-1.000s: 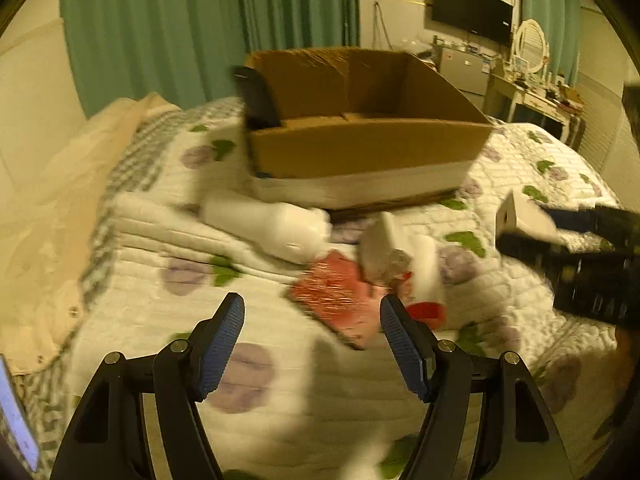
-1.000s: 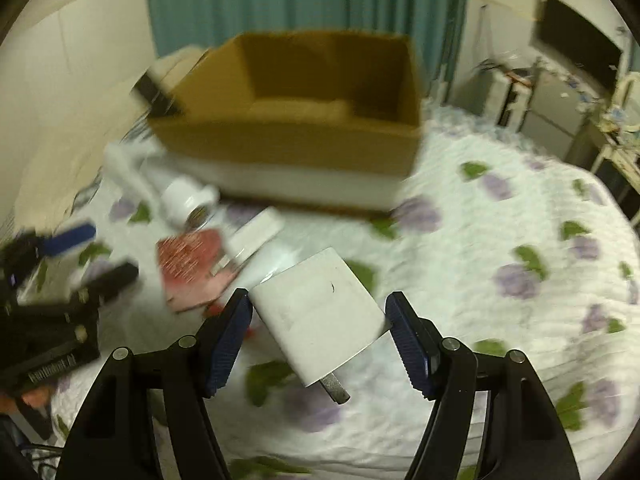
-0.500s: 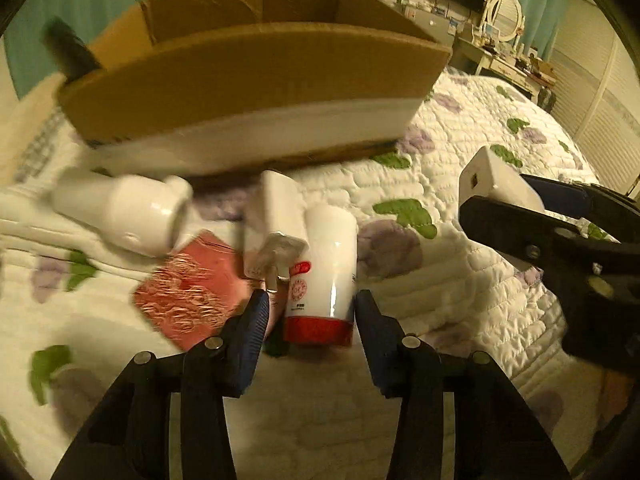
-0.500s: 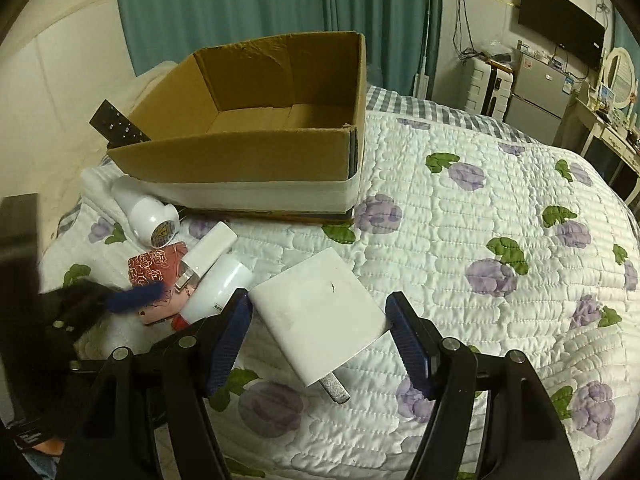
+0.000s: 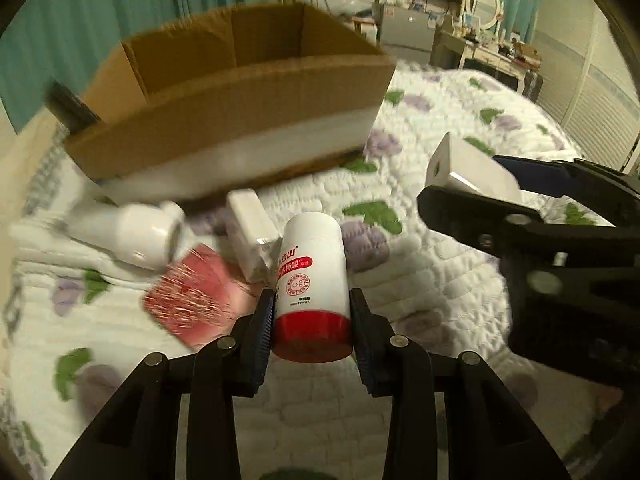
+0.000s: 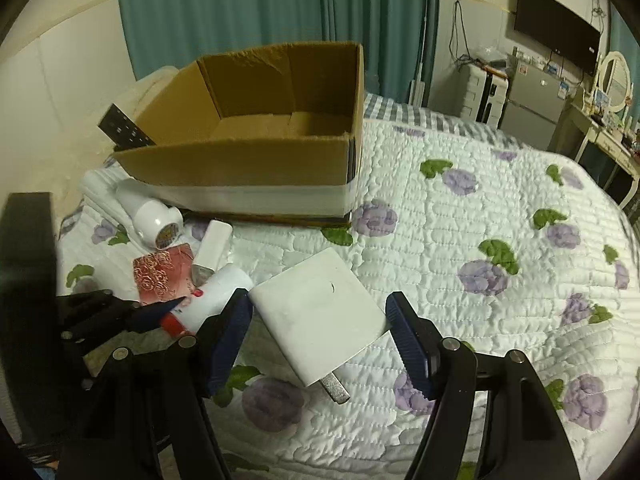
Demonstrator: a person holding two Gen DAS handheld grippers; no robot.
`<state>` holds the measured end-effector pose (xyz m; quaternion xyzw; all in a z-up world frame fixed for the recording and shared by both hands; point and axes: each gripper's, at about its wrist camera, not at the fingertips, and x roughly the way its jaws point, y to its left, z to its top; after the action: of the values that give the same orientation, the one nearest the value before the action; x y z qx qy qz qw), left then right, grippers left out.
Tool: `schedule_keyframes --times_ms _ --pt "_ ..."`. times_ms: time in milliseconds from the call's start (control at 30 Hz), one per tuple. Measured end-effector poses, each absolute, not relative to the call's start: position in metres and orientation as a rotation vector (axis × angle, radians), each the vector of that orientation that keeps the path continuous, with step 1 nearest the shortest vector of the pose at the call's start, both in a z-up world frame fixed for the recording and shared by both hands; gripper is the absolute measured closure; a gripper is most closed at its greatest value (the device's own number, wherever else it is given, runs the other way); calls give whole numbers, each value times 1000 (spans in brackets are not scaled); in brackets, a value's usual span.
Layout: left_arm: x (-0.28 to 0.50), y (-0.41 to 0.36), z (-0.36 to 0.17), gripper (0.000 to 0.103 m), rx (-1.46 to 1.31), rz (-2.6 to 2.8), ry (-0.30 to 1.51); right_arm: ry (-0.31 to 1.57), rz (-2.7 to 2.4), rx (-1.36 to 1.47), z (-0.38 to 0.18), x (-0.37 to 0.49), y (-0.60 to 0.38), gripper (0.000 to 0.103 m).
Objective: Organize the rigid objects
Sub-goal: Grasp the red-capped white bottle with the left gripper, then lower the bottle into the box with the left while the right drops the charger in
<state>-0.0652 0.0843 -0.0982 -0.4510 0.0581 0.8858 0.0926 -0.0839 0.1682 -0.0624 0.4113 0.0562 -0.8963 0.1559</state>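
Pickup under way: left gripper clamps the red-capped bottle, right gripper grips the white charger; next, lift both toward the cardboard box at twelve o'clock.

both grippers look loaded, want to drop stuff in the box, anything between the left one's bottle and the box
Yes: a white charger lies on the quilt between the red-capped bottle, clamped in the left gripper, and the cardboard box. Lifting over it should clear.
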Motion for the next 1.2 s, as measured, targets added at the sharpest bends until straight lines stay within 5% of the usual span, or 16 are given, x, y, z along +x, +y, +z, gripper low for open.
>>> schedule_keyframes --times_ms 667,1200 --pt "-68 49 28 67 -986 2907 87 192 -2636 843 50 -67 155 34" --pt "-183 47 -2 67 -1055 2956 100 147 -2664 784 60 -178 144 34"
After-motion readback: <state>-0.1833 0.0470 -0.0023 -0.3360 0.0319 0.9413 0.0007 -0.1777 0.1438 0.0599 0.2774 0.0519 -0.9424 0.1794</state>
